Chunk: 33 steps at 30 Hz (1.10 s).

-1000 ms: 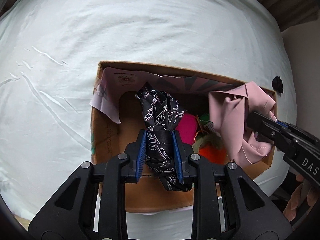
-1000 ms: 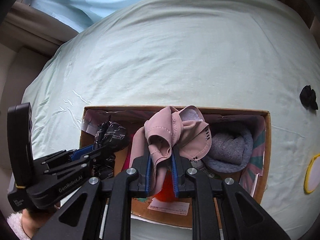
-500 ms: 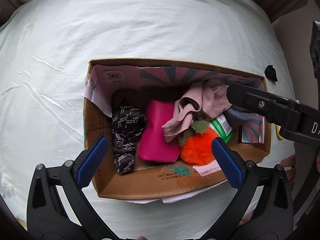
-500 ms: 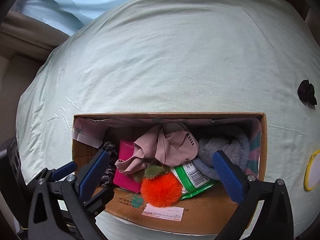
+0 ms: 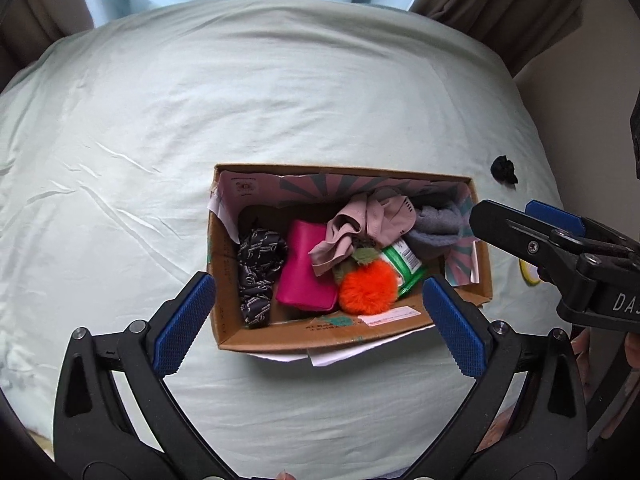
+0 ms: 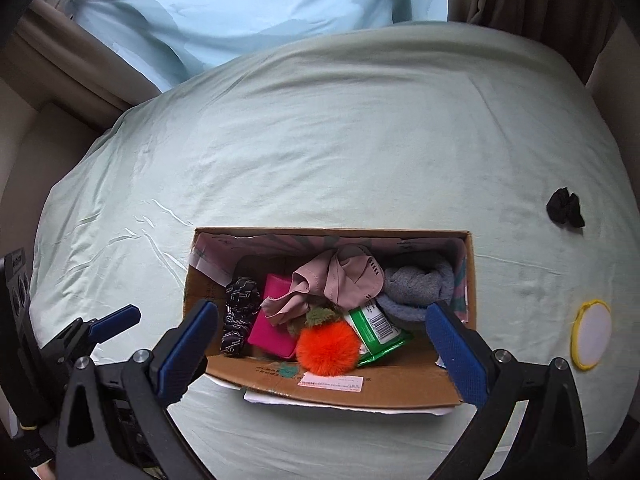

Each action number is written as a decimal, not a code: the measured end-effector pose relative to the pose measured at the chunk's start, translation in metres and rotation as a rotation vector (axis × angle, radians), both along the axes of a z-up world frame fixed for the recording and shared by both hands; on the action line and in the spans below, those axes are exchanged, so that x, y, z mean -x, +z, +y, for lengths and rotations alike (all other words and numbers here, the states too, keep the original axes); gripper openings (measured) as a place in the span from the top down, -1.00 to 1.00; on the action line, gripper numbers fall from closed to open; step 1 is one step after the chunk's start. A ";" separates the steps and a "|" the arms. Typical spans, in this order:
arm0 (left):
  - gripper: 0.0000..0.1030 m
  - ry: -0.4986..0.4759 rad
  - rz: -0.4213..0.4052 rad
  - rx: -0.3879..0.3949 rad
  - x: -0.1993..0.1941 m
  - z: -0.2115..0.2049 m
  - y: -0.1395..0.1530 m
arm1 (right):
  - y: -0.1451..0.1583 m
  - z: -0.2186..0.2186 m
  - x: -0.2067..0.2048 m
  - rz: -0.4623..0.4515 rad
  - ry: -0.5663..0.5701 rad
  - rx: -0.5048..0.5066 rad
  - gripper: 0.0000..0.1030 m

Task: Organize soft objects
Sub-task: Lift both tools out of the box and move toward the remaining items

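On the pale green bed point(image 6: 360, 160) sat an open cardboard box point(image 6: 344, 390), its long axis running across from nine to three o'clock, and both grippers hung above its near wall, pointing steeply down. The left gripper point(image 5: 316, 320) had its jaws spread as wide as they go, with nothing between them; the right gripper point(image 6: 320, 350) stood equally wide and equally empty. Inside the box lay a black patterned cloth point(image 5: 258, 276) at the nine o'clock end, then a magenta pouch point(image 5: 306, 268), a dusty-pink garment point(image 5: 364, 226) heaped over the middle, an orange pom-pom point(image 5: 370, 286), a green packet point(image 5: 404, 266) and a grey knit piece point(image 6: 416, 286) at the three o'clock end. What seemed left to gather lay outside: a small black scrunchie point(image 6: 565, 208) at about two o'clock from the right jaws, well apart from the box, and a yellow-rimmed round pad point(image 6: 592, 334) at three o'clock, near the box's right end. Both lay on the right gripper's side, so that hand looked the nearer for either one, with the pad the closer reach.
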<state>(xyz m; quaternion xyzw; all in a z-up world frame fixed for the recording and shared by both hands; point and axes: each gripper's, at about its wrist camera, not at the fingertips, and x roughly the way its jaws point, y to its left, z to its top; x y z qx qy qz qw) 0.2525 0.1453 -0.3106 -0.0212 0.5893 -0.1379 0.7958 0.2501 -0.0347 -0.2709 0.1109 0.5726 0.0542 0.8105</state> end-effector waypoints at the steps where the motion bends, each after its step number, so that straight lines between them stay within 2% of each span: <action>1: -0.99 0.000 -0.015 -0.001 0.004 0.001 0.009 | 0.009 0.001 0.005 -0.018 0.002 0.010 -1.00; 7: -0.99 0.009 -0.107 0.007 0.031 0.013 0.063 | 0.074 0.008 0.041 -0.151 0.010 0.085 -1.00; 17: -0.99 0.012 -0.368 -0.010 0.097 0.023 0.162 | 0.166 0.002 0.131 -0.429 -0.040 0.142 -1.00; 24: -0.99 -0.023 -0.490 0.034 0.137 0.011 0.204 | 0.194 -0.016 0.188 -0.515 -0.138 0.188 -1.00; 28: -0.99 -0.054 -0.504 0.055 0.149 -0.008 0.212 | 0.200 -0.034 0.212 -0.538 -0.191 0.208 -1.00; 33: -0.99 -0.106 -0.510 0.048 0.152 -0.052 0.213 | 0.195 -0.069 0.227 -0.528 -0.235 0.237 -1.00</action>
